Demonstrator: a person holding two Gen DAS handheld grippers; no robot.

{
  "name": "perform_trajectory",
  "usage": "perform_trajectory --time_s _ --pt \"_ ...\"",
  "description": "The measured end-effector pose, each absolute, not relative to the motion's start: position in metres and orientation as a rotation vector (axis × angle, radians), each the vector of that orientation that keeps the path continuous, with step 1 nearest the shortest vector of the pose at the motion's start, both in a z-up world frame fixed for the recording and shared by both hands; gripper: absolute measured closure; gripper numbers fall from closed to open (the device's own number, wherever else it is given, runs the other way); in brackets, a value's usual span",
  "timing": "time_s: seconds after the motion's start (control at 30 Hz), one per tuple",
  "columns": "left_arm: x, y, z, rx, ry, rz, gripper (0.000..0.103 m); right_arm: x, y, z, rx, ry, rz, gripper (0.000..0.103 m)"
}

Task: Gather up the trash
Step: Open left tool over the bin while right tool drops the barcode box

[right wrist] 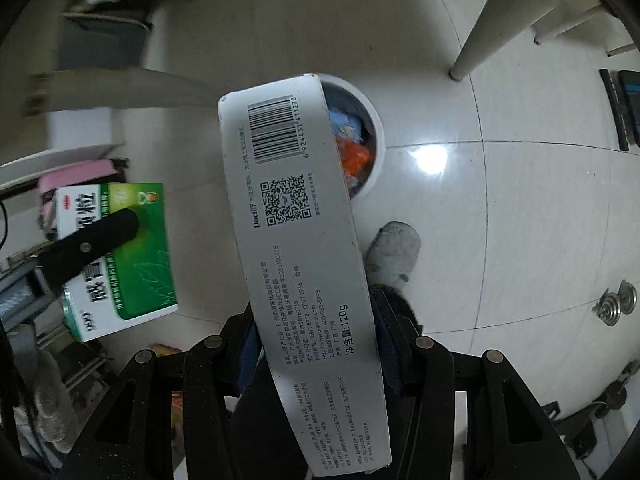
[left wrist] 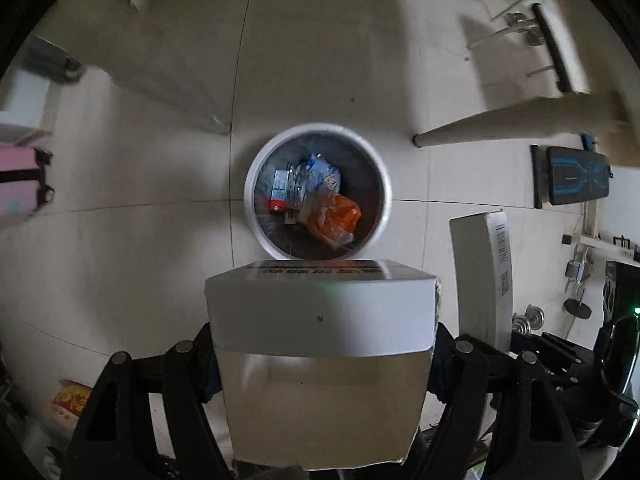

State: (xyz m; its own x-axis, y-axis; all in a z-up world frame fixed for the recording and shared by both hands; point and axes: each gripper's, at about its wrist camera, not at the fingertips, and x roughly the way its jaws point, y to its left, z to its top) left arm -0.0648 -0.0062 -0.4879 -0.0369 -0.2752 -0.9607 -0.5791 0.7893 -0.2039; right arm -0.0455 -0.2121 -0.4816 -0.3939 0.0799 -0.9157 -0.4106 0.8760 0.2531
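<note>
A round white trash bin (left wrist: 382,184) stands on the tiled floor, holding several wrappers and an orange bag (left wrist: 334,220). My left gripper (left wrist: 322,364) is shut on a green and white medicine box (left wrist: 320,320), held above the floor just short of the bin. In the right wrist view this box (right wrist: 136,256) shows at the left with a left finger (right wrist: 96,240) across it. My right gripper (right wrist: 316,344) is shut on a long white toothpaste box (right wrist: 296,216), whose far end covers the left part of the bin (right wrist: 378,136). The toothpaste box also shows upright in the left wrist view (left wrist: 484,276).
A table leg (left wrist: 480,128) slants over the floor right of the bin. A pink bag (left wrist: 20,180) sits at the far left. A person's grey socked foot (right wrist: 394,252) stands beside the bin. Metal fittings (right wrist: 614,304) lie on the floor to the right.
</note>
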Motion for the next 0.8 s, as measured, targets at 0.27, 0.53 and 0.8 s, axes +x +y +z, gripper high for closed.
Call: perform_trajectory --time_s 0.27,0.53,0.8 --pt "-0.055 0.02 -0.59 -0.732 1.683 0.294 0.004 -0.032 -0.189 -0.617 -0.289 2.009 0.479 0.051" --pt "-0.077 0.043 -0.599 -0.655 1.639 0.435 0.004 -0.017 -0.162 -0.661 -0.288 1.997 0.485 0.004" --pt "-0.1 0.025 -0.546 -0.565 1.609 0.502 0.004 -0.014 -0.167 -0.587 -0.296 1.862 0.463 0.003"
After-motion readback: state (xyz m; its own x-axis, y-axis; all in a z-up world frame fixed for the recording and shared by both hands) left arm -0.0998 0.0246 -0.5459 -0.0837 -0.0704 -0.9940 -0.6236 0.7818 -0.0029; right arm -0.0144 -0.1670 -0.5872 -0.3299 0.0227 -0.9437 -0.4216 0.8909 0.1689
